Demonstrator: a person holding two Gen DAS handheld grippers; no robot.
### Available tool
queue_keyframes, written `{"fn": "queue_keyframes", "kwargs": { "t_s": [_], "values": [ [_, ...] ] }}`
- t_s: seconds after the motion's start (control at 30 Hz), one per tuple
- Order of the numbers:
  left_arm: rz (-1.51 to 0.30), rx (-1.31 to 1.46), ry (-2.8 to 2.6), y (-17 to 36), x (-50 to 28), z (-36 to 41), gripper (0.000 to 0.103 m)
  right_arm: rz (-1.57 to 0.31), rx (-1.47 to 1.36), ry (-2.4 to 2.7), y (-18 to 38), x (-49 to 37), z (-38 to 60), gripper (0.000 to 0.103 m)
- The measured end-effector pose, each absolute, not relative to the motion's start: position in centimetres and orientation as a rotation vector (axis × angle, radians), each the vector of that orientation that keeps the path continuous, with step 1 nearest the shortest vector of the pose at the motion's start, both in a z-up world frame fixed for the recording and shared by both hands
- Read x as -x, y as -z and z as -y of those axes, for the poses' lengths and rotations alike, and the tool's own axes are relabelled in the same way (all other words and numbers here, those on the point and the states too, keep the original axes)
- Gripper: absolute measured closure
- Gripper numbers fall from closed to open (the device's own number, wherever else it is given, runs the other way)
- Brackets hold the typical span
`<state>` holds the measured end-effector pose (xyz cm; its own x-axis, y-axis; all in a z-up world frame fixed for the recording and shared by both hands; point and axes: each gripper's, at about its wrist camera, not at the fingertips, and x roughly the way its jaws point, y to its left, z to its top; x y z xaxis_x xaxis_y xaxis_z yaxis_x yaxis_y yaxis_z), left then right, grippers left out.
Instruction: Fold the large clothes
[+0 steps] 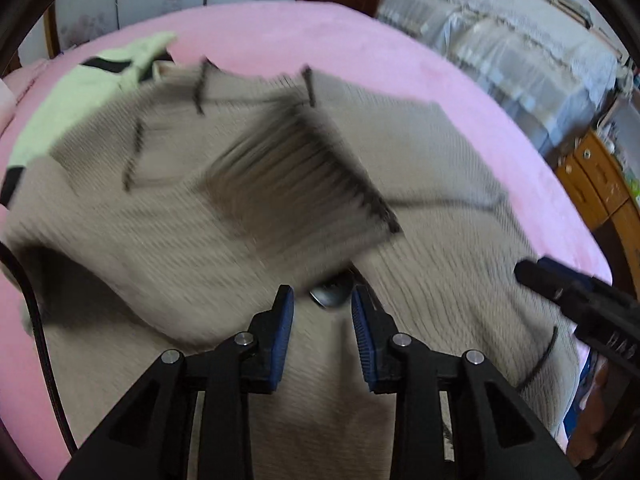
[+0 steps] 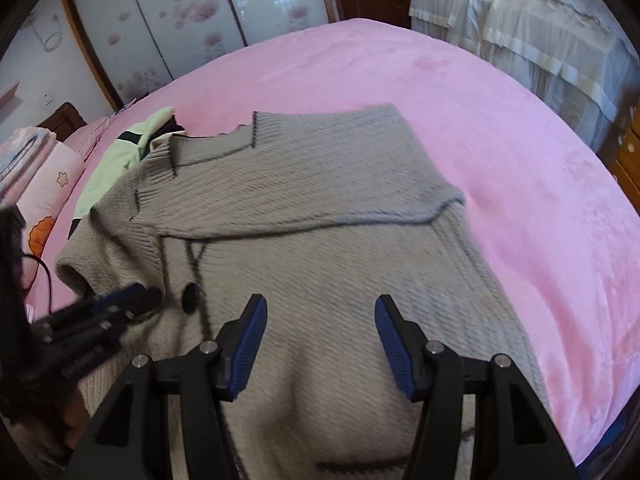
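A beige knit sweater [image 1: 200,240] [image 2: 320,208] with dark trim and a dark button [image 2: 191,298] lies spread on the pink bed. One sleeve is folded across its chest. In the left wrist view a ribbed cuff [image 1: 300,176] shows blurred above the body of the sweater. My left gripper [image 1: 322,294] hovers over the sweater's middle with a gap between its blue pads and nothing in it; the button [image 1: 330,296] lies beyond the tips. My right gripper [image 2: 320,304] stands open over the lower body, holding nothing. Each gripper appears in the other's view: the right [image 1: 560,284], the left [image 2: 132,298].
A light green garment [image 1: 80,92] [image 2: 120,152] with black stripes lies at the far left under the sweater's edge. The pink blanket [image 2: 500,160] spreads bare to the right. Pillows [image 2: 44,168] sit far left, a second bed [image 2: 520,20] and wooden cabinet [image 1: 600,176] beyond.
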<state>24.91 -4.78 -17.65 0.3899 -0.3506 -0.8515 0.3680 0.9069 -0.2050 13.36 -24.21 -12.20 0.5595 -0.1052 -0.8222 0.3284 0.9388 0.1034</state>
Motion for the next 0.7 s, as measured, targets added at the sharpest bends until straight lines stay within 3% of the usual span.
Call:
{"fn": "queue_keyframes", "kwargs": {
  "t_s": [0.2,0.33,0.43,0.7],
  "values": [
    [-1.03,-0.014,0.451,15.5,-22.1,3.8,0.073,-0.935,-0.259,0.174,12.3,-13.4,23.9,0.047],
    [-0.955,-0.002,0.34,12.6,-20.2,-0.1,0.061,-0.923,-0.241,0.079,11.7,-14.9,21.9,0.047],
    [-0.912,0.012,0.216,11.7,-19.8,-4.0,0.059,-0.935,-0.249,-0.001,11.7,-16.9,20.6,0.047],
    [-0.972,0.105,-0.026,15.3,-21.8,-13.1,0.059,-0.998,-0.256,-0.081,14.5,-23.4,19.4,0.047]
  ]
}}
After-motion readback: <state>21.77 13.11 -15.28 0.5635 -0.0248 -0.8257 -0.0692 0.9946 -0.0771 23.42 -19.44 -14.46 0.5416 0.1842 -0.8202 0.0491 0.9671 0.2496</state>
